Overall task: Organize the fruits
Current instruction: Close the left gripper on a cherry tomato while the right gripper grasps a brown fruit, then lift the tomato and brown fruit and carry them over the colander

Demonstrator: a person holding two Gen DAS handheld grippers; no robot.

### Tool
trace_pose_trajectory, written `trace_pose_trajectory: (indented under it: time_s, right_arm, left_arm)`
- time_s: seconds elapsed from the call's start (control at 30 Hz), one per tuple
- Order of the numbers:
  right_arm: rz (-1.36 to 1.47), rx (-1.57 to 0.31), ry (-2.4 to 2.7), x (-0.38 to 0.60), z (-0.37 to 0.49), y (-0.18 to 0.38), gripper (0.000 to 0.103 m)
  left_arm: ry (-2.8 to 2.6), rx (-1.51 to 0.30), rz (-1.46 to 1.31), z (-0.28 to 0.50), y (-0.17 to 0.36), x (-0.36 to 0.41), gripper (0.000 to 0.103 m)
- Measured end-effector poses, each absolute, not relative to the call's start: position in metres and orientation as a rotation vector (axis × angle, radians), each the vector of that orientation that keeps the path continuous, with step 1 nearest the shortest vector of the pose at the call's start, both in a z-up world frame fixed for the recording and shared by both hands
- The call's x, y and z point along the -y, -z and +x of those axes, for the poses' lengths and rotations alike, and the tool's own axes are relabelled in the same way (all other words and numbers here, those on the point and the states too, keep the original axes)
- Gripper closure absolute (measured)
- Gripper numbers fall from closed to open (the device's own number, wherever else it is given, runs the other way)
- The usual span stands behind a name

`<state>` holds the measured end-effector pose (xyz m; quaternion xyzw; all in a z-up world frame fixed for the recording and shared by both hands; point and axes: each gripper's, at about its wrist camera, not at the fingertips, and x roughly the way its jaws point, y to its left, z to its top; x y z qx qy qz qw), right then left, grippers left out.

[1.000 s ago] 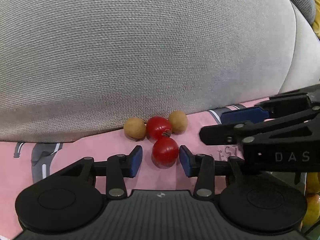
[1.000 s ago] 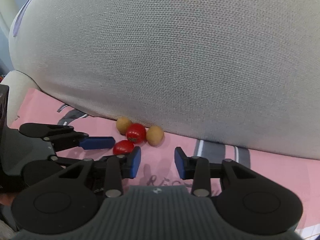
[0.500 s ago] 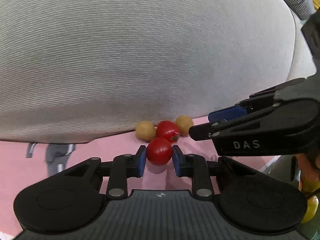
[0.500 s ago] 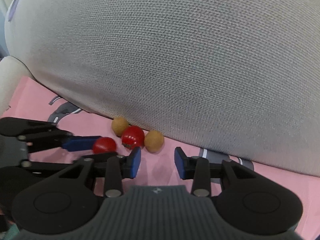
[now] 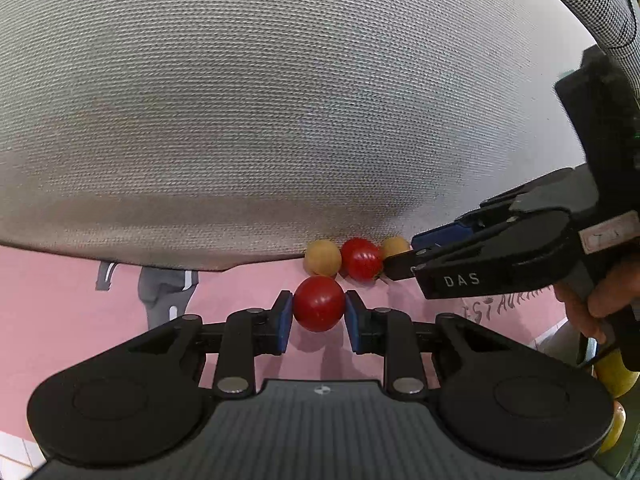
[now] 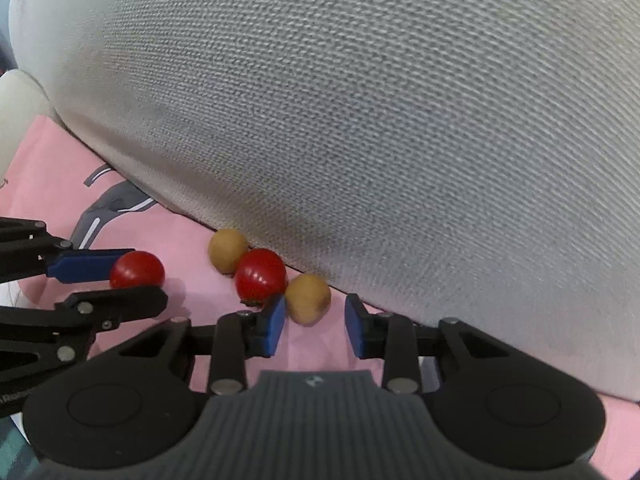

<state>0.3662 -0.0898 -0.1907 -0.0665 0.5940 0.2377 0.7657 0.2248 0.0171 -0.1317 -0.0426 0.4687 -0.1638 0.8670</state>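
Left gripper (image 5: 319, 316): black two-finger tool with blue pads, closed down on a red cherry tomato (image 5: 319, 303), one pad touching each side of the fruit; seen from the right wrist view, the same tomato (image 6: 137, 269) sits between the blue pad above it and the black finger below it, apart from the other fruit. Right gripper (image 6: 315, 326): same make, jaws parted with a clear gap, holding nothing; its tips flank a tan round fruit (image 6: 308, 298), the left pad just beside the fruit, the right pad standing off from it. Second red tomato (image 6: 260, 274): lies on the cloth, touching the tan fruit to its right and another tan round fruit (image 6: 227, 250) to its left; a dark stem end shows at its lower edge. These three form a short row pressed close under the edge of a large grey woven cushion (image 6: 360, 120). From the left wrist view the row reads tan fruit (image 5: 322, 257), tomato (image 5: 361, 259), tan fruit (image 5: 395, 247), with the right gripper (image 5: 404, 256) reaching in from the right side, "DAS" lettered on its finger, and part of a hand (image 5: 600, 292) on its handle. Surface: pink cloth (image 5: 60, 300) with a grey printed figure and partial lettering. Yellow rounded items (image 5: 614, 376) at the far right edge, kind not discernible.
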Motion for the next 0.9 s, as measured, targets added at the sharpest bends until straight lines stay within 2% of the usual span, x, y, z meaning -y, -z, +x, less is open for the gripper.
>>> trace_pose_trajectory:
  time_s: [0.1, 0.4, 0.9]
  right_arm:
    - [-0.134, -1.303, -0.533, 0.088, 0.368, 0.195, 0.083]
    - [-0.133, -1.268, -0.525, 0.093, 0.358, 0.174, 0.083]
    - [-0.002, -1.112, -0.537, 0.132, 0.285, 0.074, 0.083]
  left_arm:
    - [0.34, -0.979, -0.091, 0.221, 0.126, -0.02, 0.072]
    - [0.326, -0.969, -0.094, 0.214, 0.113, -0.022, 0.072]
    - [0.384, -0.889, -0.094, 0.156, 0.057, -0.005, 0.072]
